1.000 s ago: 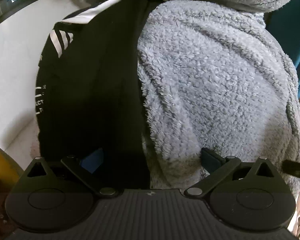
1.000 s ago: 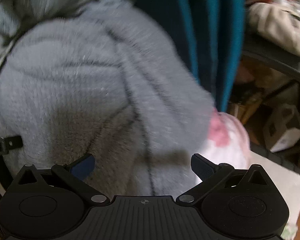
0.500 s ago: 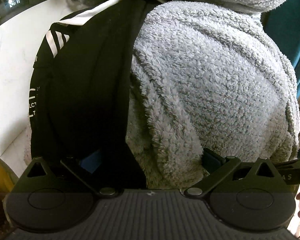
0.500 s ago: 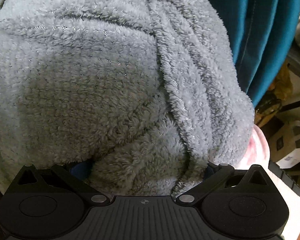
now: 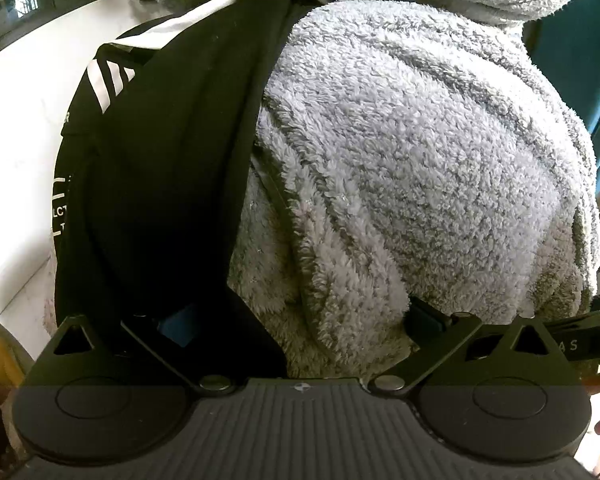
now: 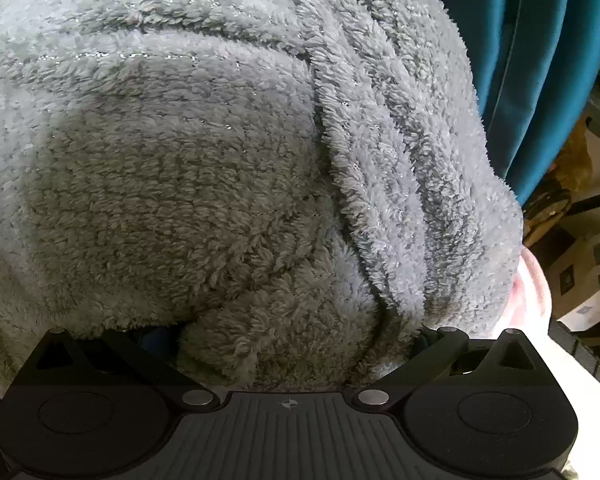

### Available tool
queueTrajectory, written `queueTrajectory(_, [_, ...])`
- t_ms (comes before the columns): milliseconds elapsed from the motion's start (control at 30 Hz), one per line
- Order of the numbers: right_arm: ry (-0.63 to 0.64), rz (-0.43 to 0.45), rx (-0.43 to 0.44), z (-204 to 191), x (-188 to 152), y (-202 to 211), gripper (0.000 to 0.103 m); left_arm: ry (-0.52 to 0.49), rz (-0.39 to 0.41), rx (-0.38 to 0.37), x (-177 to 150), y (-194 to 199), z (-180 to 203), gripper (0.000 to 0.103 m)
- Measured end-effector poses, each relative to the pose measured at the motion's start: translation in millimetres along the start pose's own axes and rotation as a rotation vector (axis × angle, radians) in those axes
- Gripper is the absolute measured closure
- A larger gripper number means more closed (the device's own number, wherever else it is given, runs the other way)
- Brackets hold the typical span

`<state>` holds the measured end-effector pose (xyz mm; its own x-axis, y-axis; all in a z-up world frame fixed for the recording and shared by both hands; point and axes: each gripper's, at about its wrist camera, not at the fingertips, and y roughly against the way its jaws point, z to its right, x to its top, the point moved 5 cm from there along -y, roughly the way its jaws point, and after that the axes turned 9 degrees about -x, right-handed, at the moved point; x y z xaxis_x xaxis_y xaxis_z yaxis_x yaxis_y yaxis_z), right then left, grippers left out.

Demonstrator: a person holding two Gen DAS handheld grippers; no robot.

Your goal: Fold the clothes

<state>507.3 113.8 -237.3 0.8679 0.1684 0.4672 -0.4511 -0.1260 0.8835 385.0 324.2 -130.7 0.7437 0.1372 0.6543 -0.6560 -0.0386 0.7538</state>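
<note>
Left hand-held gripper (image 5: 300, 316) is sitting with its jaws spread wide, one finger buried against the black striped garment (image 5: 160, 168) and the other pushing into the grey fleece garment (image 5: 412, 160); nothing is actually being pinched as far as I can tell. Right hand-held gripper (image 6: 288, 336) is doing the same thing, jaws spread and shoved right into the fleece, which is bulging between the fingers and hiding both tips. The fleece is heaped up in a big mound, lying partly over the black piece on the white bench (image 5: 16, 128), with a teal cloth (image 6: 540, 60) hanging behind it. I'm guessing this thing is going to be thick, floppy and bulky but light, so pinching fluff won't hold; better to be grabbing a hem or seam edge with a deep bite
</note>
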Motion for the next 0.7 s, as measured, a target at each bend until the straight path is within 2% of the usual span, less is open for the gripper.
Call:
queueTrajectory(400, [-0.009,-0.005,0.019,18,-9,3,0.001,-0.006,0.064,0.007,2,4,4,0.000])
queueTrajectory(700, [-0.006,0.011,0.028,31,-17,6,0.001,-0.004,0.079,0.026,8,6,7,0.000])
